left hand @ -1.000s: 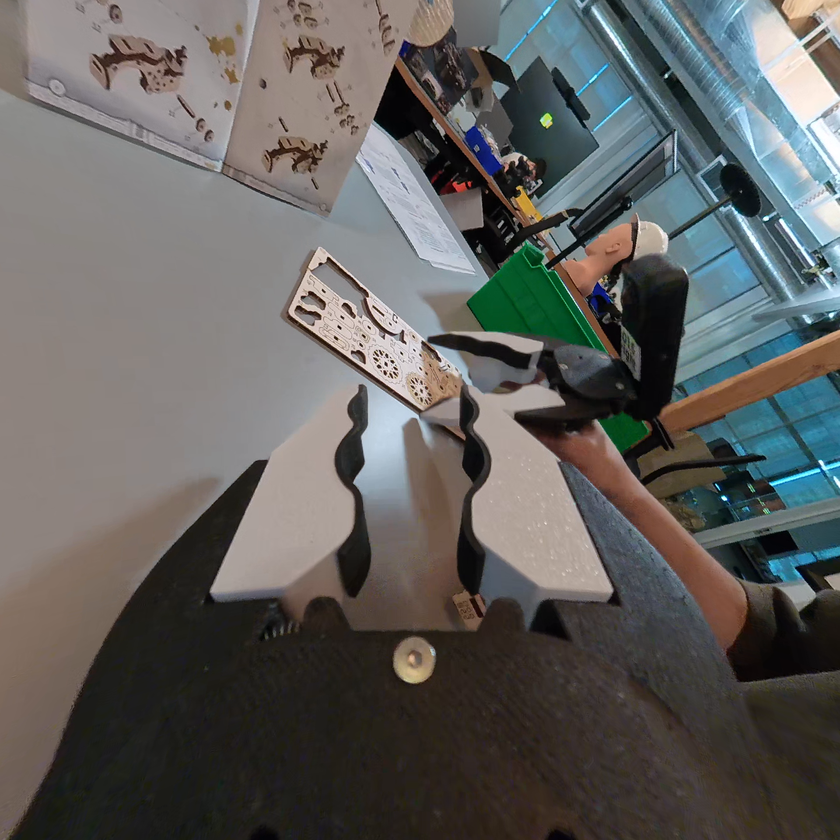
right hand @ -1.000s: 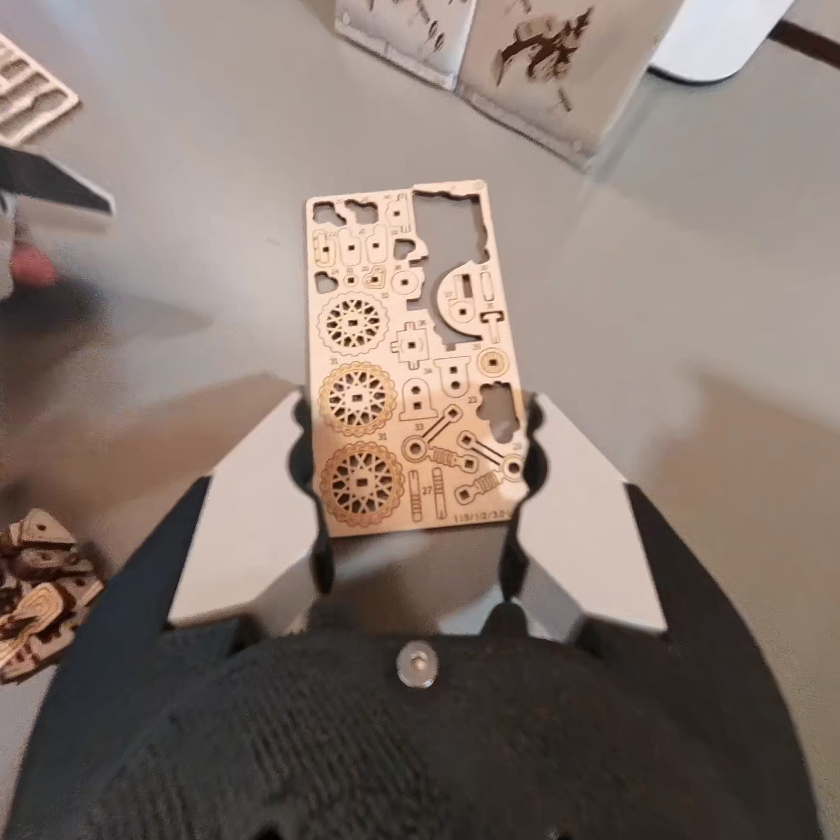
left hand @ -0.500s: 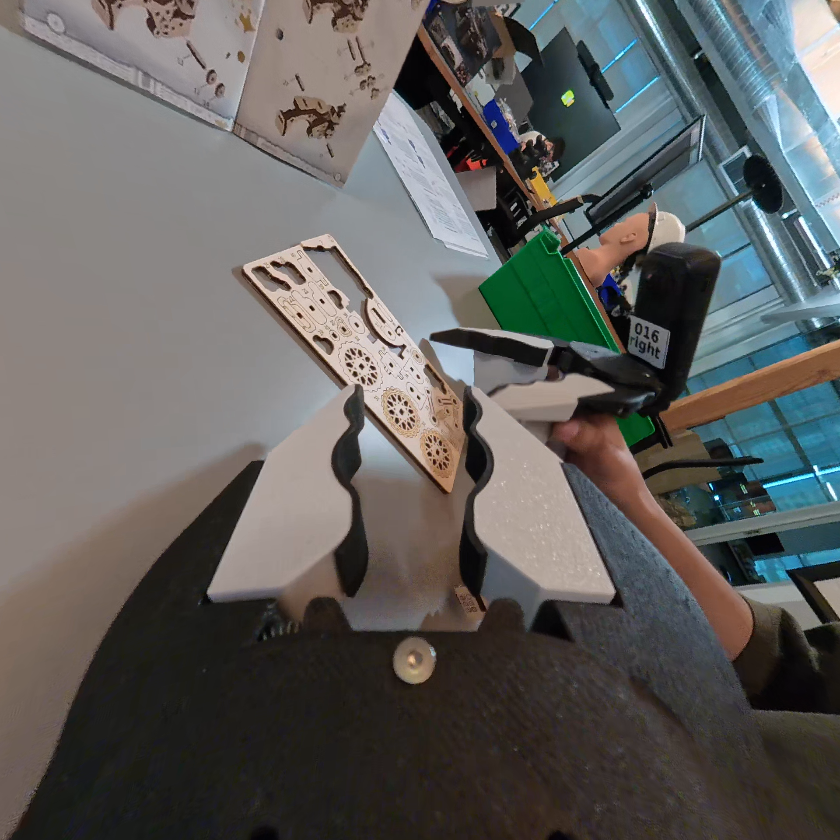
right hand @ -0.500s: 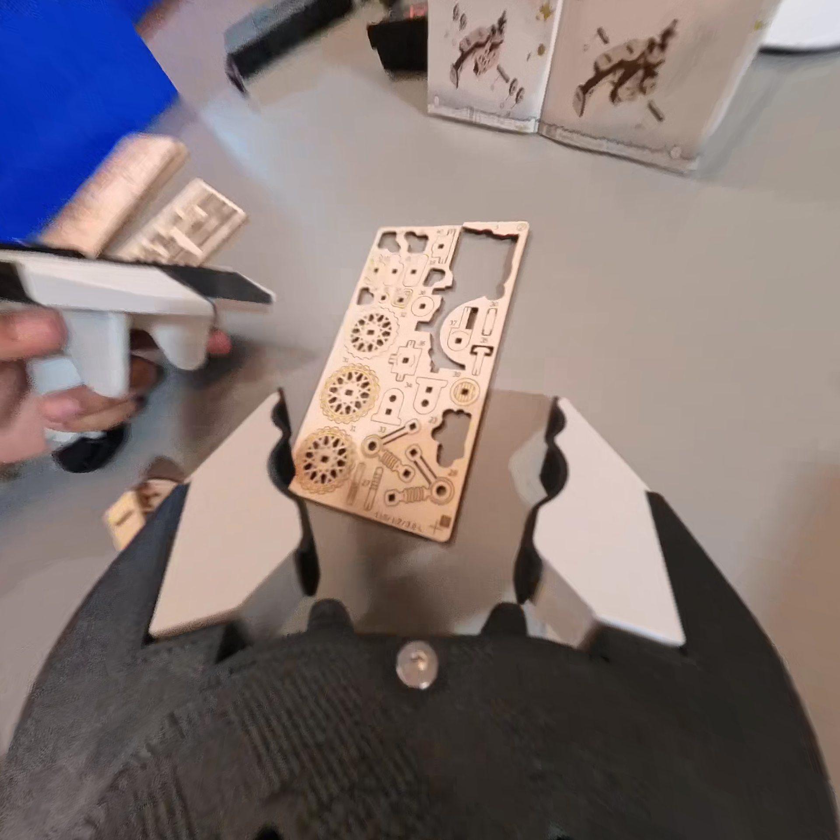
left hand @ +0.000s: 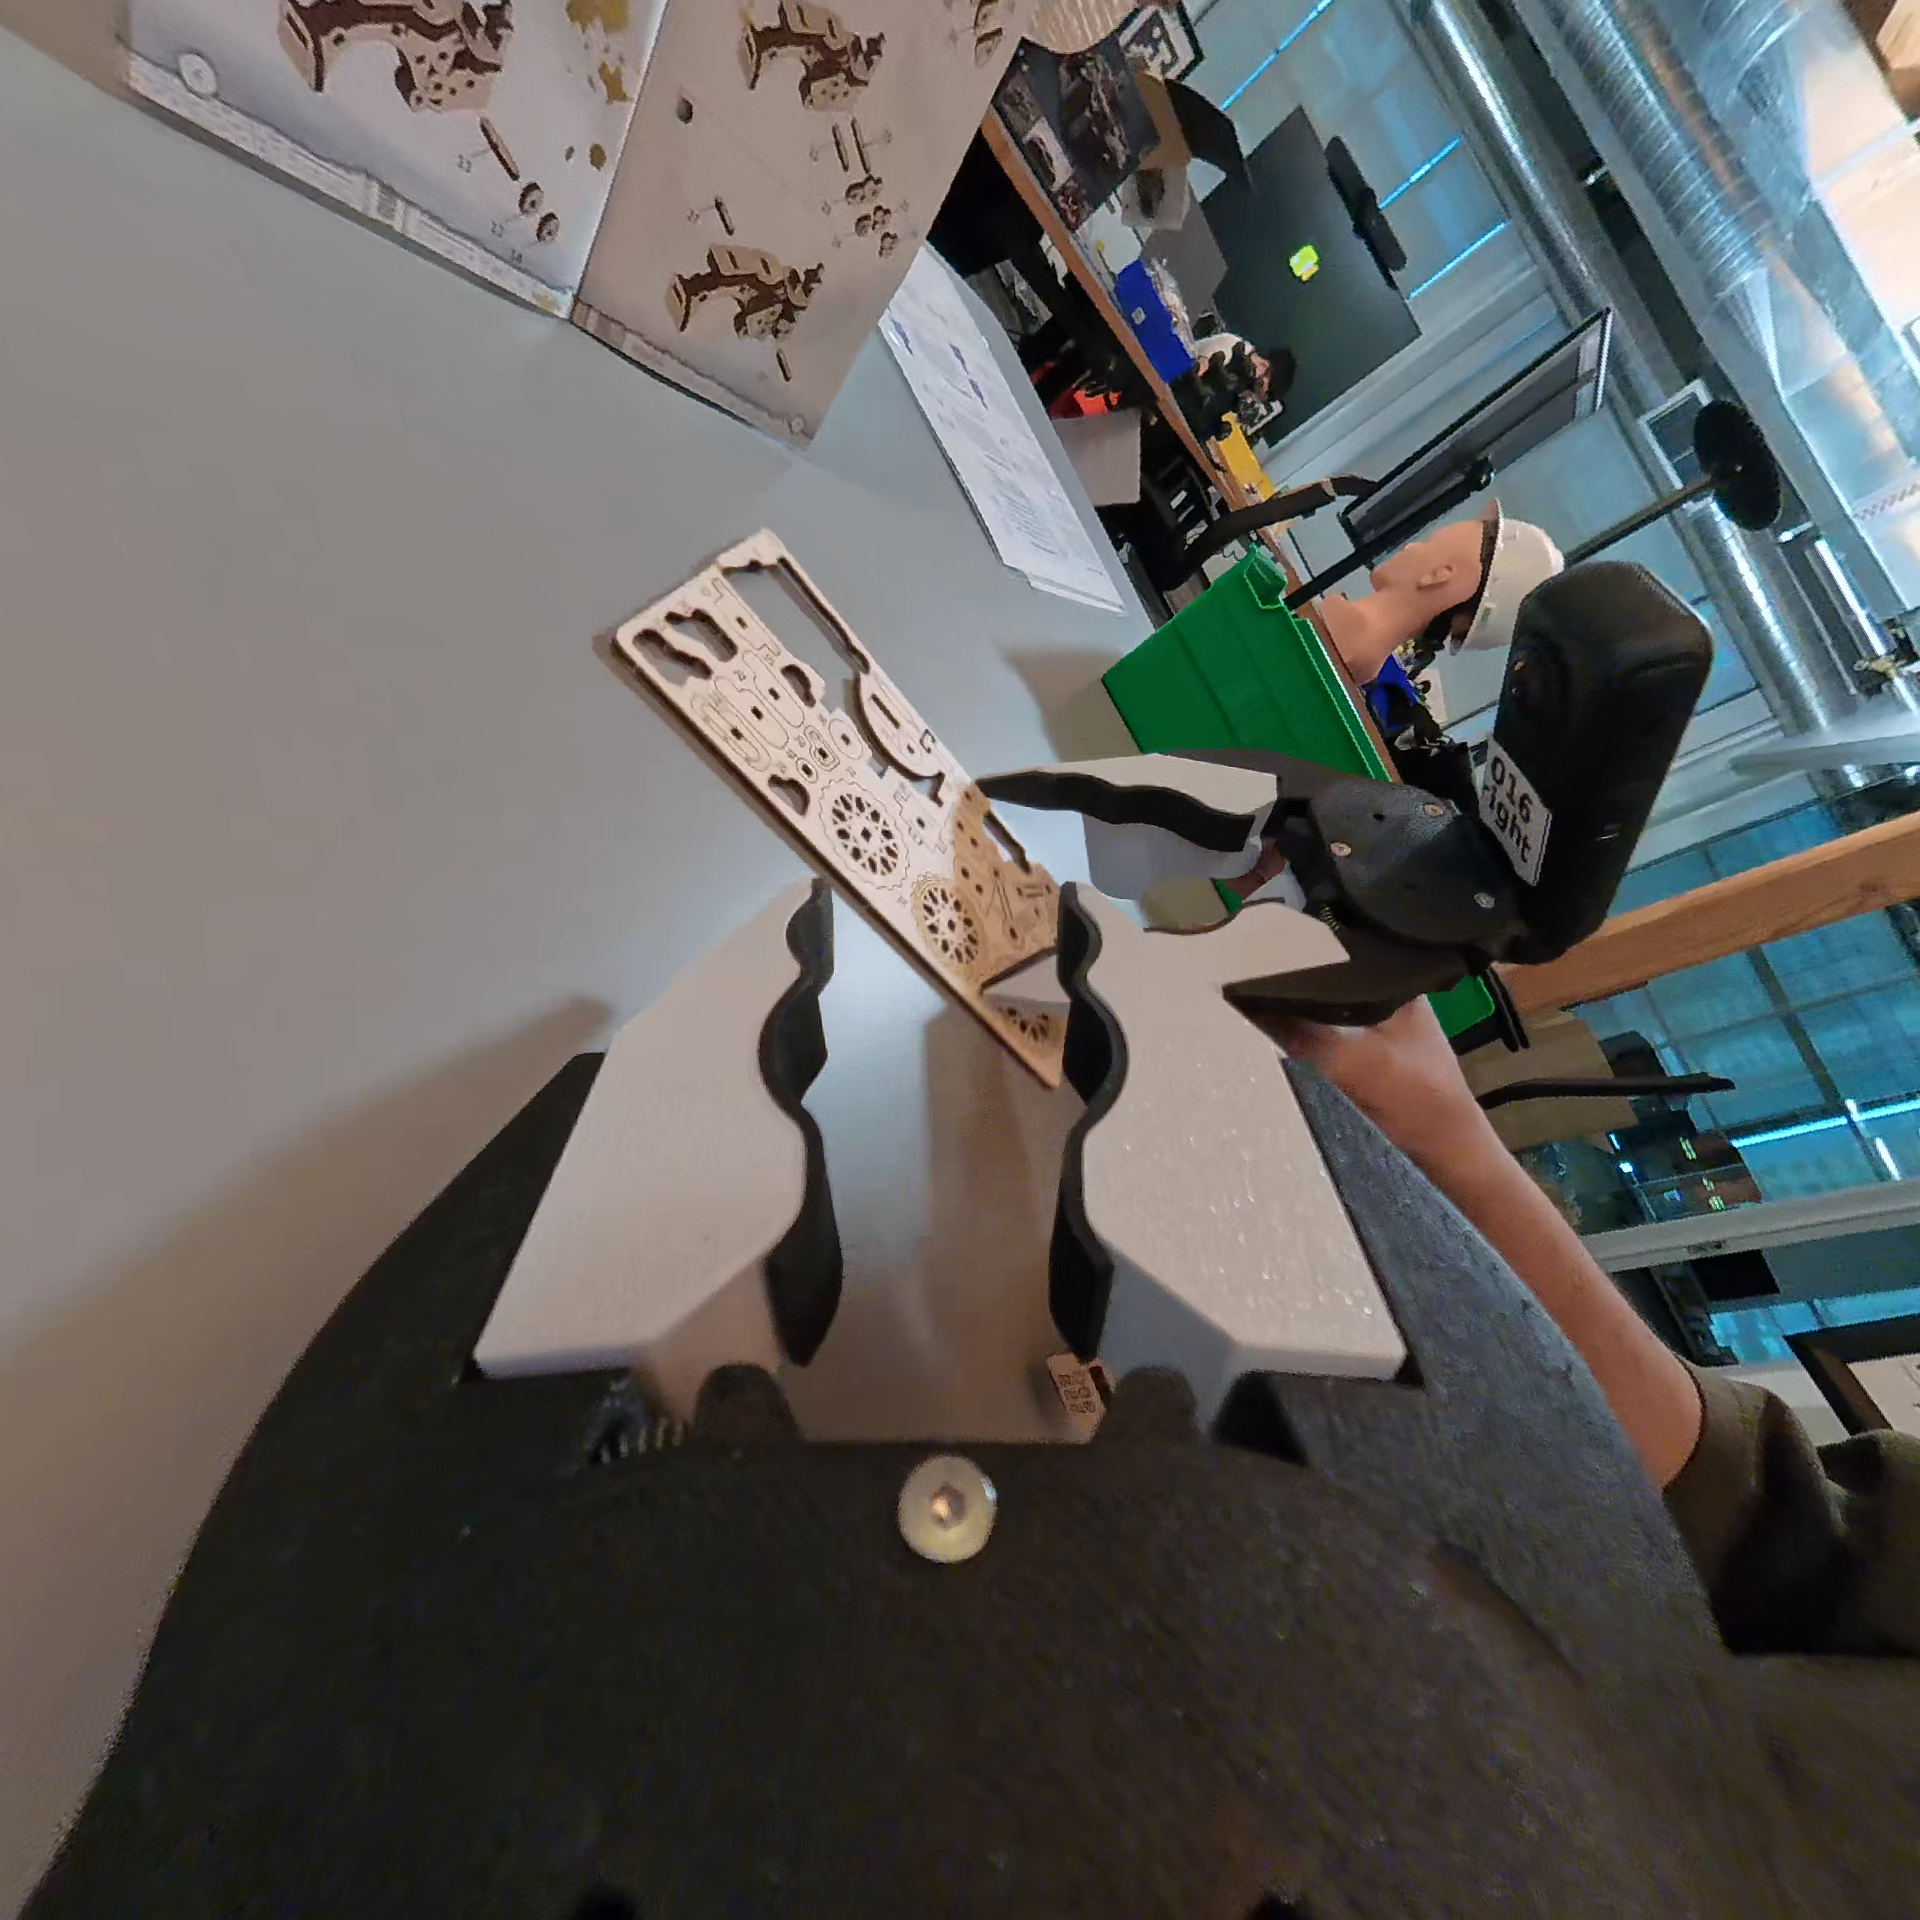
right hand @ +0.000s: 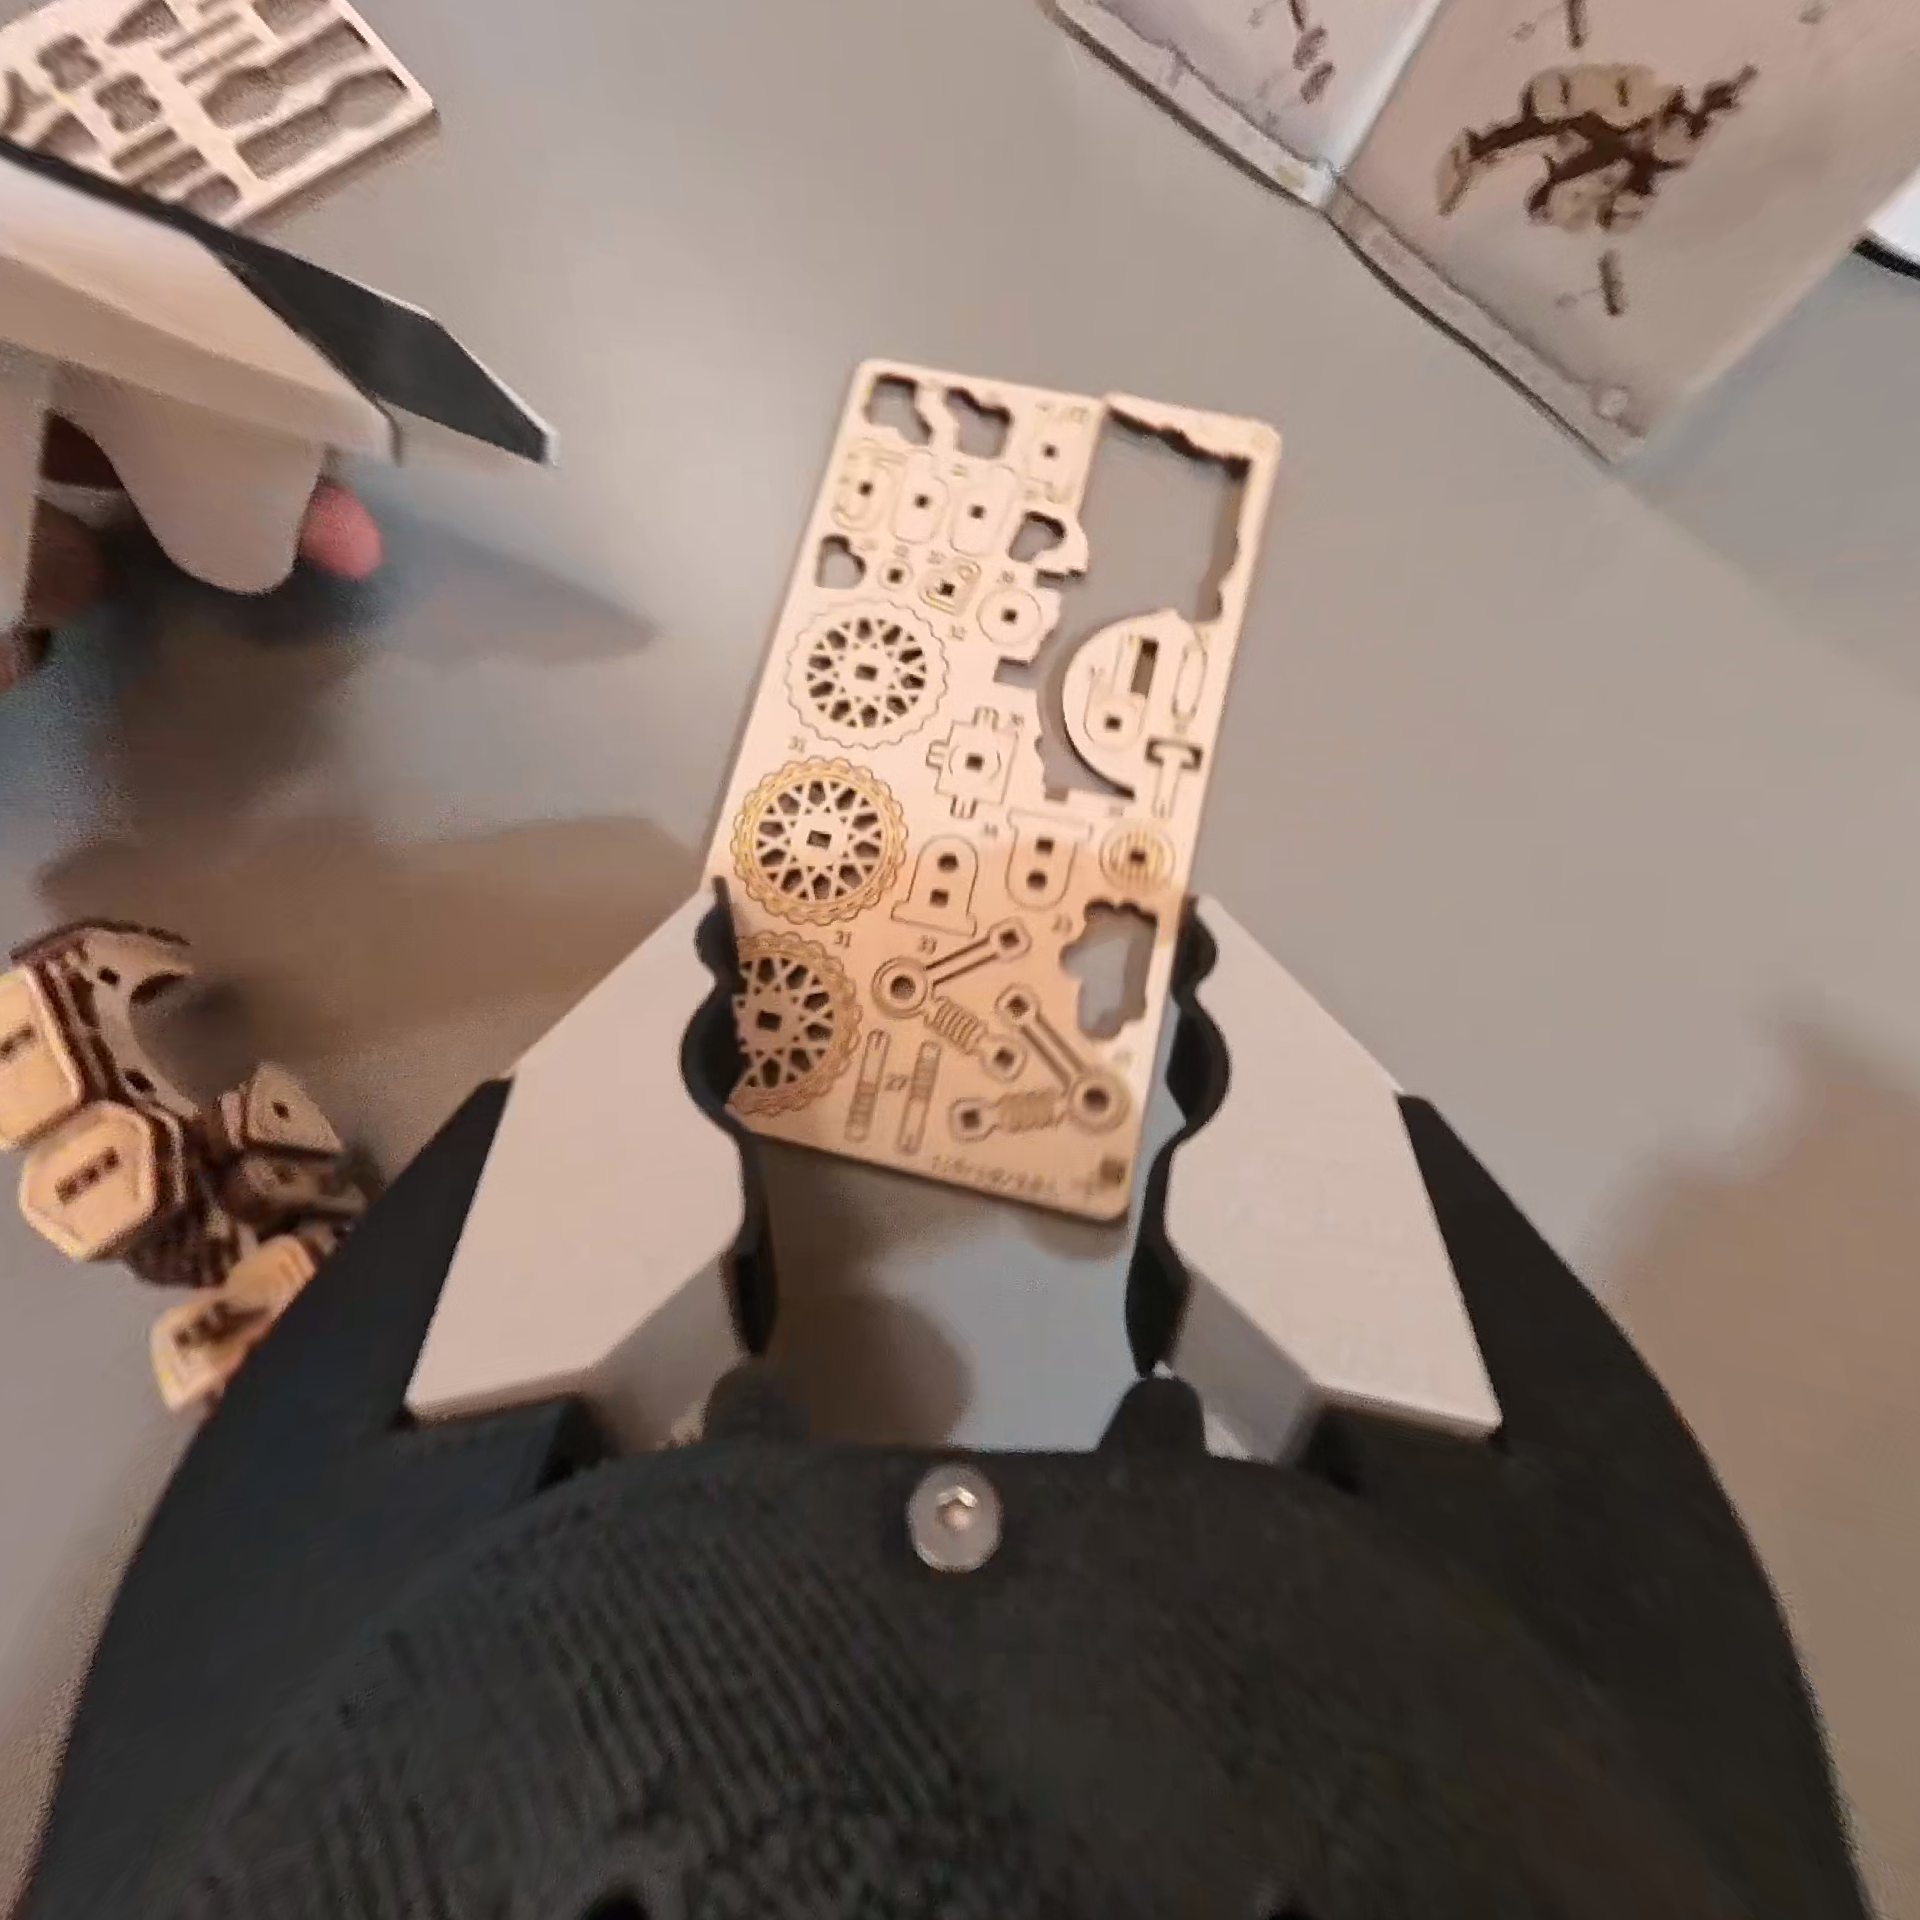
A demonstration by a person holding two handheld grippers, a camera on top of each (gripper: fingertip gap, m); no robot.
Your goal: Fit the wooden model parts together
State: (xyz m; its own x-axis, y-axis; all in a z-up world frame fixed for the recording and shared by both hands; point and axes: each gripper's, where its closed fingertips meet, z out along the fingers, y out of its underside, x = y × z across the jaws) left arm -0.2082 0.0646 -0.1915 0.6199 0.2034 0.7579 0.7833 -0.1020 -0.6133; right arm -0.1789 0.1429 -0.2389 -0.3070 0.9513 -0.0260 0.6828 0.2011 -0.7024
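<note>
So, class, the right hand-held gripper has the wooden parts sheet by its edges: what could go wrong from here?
1. The right hand-held gripper seems to pinch the wooden parts sheet only by its two long edges near one end; the thin, heavily cut-out sheet might bow, crack or slip free.
2. The part-built model lies close beside that gripper and could get knocked.
3. The open left hand-held gripper is near and may bump the sheet.

Two grippers: the left gripper (left hand: 940, 1049) and the right gripper (right hand: 951, 1049). Two wooden part sheets: one sheet (right hand: 997, 790) in the middle, a second sheet (right hand: 197, 99) far left. One half-built wooden model (right hand: 156, 1132) near left. One green bin (left hand: 1247, 686). Two upright instruction pages (left hand: 582, 135).
</note>
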